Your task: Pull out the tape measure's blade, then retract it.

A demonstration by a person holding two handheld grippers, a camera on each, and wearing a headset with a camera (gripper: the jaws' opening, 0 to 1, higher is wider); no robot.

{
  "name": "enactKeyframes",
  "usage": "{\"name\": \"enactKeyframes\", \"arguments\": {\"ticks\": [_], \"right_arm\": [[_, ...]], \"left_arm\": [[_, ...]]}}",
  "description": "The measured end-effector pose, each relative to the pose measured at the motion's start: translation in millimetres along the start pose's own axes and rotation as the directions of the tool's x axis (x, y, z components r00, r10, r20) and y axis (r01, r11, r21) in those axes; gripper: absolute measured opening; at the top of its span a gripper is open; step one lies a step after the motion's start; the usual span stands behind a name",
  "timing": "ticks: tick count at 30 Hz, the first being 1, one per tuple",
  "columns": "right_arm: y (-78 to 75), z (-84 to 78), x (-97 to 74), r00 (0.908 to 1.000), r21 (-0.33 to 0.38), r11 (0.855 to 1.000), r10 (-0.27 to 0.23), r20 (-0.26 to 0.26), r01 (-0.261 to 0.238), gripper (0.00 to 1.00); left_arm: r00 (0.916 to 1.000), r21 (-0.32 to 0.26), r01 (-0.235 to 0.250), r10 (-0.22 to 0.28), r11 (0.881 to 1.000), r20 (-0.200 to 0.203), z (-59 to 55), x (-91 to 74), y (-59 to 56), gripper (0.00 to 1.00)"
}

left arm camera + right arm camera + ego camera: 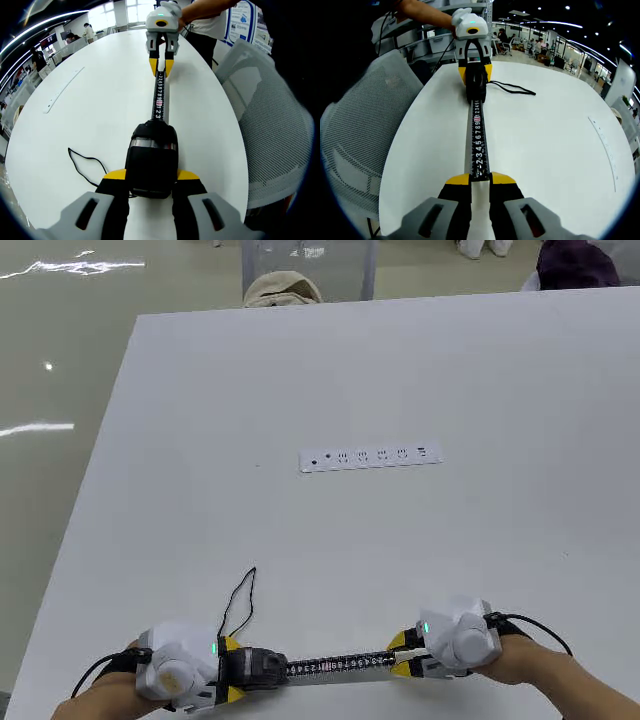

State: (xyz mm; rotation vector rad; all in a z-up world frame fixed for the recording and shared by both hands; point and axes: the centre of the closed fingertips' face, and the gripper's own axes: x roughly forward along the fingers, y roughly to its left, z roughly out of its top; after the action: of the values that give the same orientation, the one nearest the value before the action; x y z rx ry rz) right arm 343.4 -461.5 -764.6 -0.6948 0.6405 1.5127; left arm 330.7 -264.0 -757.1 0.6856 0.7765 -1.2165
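The black plastic tape measure [151,160], probably light and rigid, sits by the white table's [400,370] near edge, clamped at its sides by the left gripper [151,175], its thin springy blade [478,135] pinched at the tip by the right gripper [480,178].

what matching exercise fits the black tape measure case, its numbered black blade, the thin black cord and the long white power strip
1 black tape measure case
2 numbered black blade
3 thin black cord
4 long white power strip

A flat at mid table
B tip held by right gripper
C loose beside the case
D clamped in left gripper

Pairs: 1-D, 2-B, 3-C, 4-A
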Motion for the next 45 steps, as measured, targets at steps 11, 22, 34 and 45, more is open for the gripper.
{"name": "enactKeyframes", "arguments": {"ticks": [11,22,34,45], "right_arm": [[-0.6,-6.1,-3.5,1.0,0.006,1.0,-0.003,-0.007,0.003,0.1],[-1.4,-12.2,-8.3,0.9999,0.011,1.0,-0.004,-0.014,0.004,0.1],[-1.6,-18.0,-12.0,0.9998,0.014,1.0,-0.006,-0.02,0.006,0.1],[-2.0,-23.2,-15.5,0.9996,0.017,1.0,-0.007,-0.028,0.008,0.1]], "left_arm": [[1.0,-0.002,0.001,-0.001,1.0,0.001,-0.3,0.4,0.1,0.28],[1.0,-0.002,0.002,-0.002,1.0,-0.001,0.1,1.3,0.4,0.28],[1.0,0.0,0.002,-0.002,1.0,-0.003,-0.3,2.0,-0.2,0.28],[1.0,0.0,0.001,-0.001,1.0,-0.005,-0.2,2.0,-0.2,0.28]]}}
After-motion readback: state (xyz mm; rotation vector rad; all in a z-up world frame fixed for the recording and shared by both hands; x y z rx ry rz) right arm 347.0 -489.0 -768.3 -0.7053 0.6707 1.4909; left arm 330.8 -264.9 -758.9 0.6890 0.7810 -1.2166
